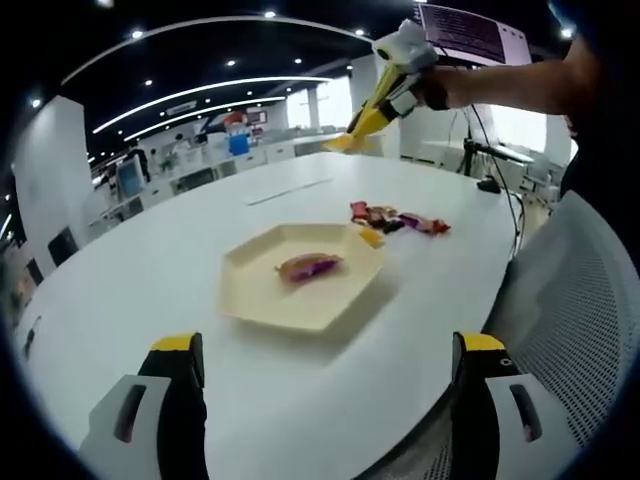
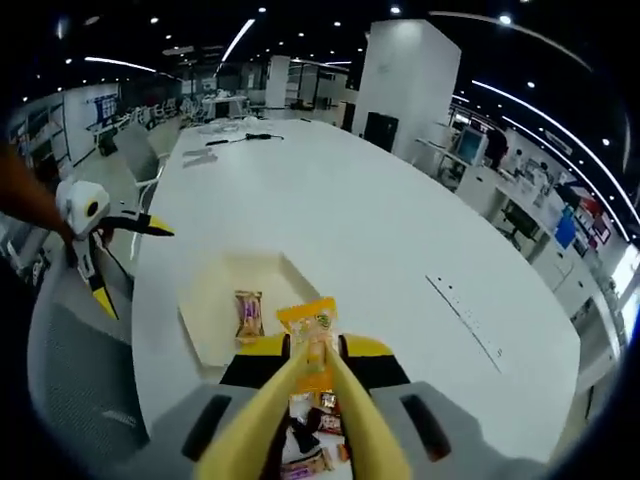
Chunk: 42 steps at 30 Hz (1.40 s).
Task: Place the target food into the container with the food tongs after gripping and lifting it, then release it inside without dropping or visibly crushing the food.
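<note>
A cream hexagonal tray (image 1: 262,300) lies on the white table with one purple-and-orange snack packet (image 1: 308,266) in it. My left gripper (image 1: 328,352) hovers open and empty at the table's near edge. A hand holds my right gripper (image 1: 402,58) high above the far side, shut on yellow food tongs (image 1: 368,118). In the right gripper view the tongs (image 2: 300,395) pinch an orange snack packet (image 2: 309,322) in the air beside the tray (image 2: 205,300), which holds the purple packet (image 2: 247,313). My left gripper (image 2: 130,265) shows at the left, jaws apart.
A pile of wrapped snacks (image 1: 398,217) lies just beyond the tray, with a small yellow piece (image 1: 371,237) at its rim. The same pile (image 2: 312,440) sits under the tongs. A grey mesh chair (image 1: 580,320) stands at the table edge. Cables (image 2: 250,137) lie far down the table.
</note>
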Tool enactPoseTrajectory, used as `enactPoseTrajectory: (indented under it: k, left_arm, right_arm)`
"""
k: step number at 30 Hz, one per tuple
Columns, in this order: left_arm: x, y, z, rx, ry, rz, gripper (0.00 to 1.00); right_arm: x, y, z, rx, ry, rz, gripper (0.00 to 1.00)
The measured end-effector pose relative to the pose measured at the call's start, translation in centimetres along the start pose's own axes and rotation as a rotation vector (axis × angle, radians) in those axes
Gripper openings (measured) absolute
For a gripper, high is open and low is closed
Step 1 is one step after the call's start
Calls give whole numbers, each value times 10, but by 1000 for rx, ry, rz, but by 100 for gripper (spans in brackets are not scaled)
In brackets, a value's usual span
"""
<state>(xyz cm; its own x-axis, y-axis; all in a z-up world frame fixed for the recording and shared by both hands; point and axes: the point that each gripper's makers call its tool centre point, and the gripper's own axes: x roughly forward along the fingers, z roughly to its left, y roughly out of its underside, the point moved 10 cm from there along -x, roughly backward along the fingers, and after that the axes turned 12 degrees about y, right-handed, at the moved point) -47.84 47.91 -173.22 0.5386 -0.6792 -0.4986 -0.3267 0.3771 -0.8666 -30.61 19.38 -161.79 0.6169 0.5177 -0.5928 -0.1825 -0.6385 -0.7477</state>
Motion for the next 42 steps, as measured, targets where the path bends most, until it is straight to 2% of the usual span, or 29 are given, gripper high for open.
enactPoseTrajectory:
  k: [2, 4, 6, 8, 9, 10, 14, 21, 28, 31, 42]
  left_arm:
    - [0, 1, 1, 2, -1, 2, 100]
    - [2, 5, -3, 5, 32, 48, 100]
    - [5, 5, -4, 12, 39, 52, 100]
    - [3, 4, 0, 4, 16, 35, 100]
    - [1, 6, 1, -40, 3, 20, 100]
    - [0, 7, 1, -46, 2, 22, 100]
    - [0, 5, 1, -27, -6, 24, 100]
    - [0, 5, 1, -15, -10, 26, 100]
    - [1, 4, 1, -13, -8, 30, 100]
    - [1, 5, 2, -14, -6, 32, 100]
    - [3, 6, 1, -11, 9, 46, 100]
  right_arm:
    - [3, -6, 2, -4, -6, -5, 18]
    - [11, -16, 7, -11, -22, -14, 18]
    - [17, -24, 12, -19, -30, -20, 18]
    - [24, -30, 18, -20, -47, -18, 18]
    - [30, -32, 21, -18, -54, -16, 18]
    - [33, -34, 23, -14, -60, -10, 18]
    - [48, -45, 31, -22, -81, -4, 18]
    - [61, -67, 43, -55, -108, -20, 18]
    - [70, -69, 45, -78, -108, -31, 21]
    - [73, -64, 43, -47, -121, -33, 23]
    - [62, -61, 29, -51, -93, -74, 24]
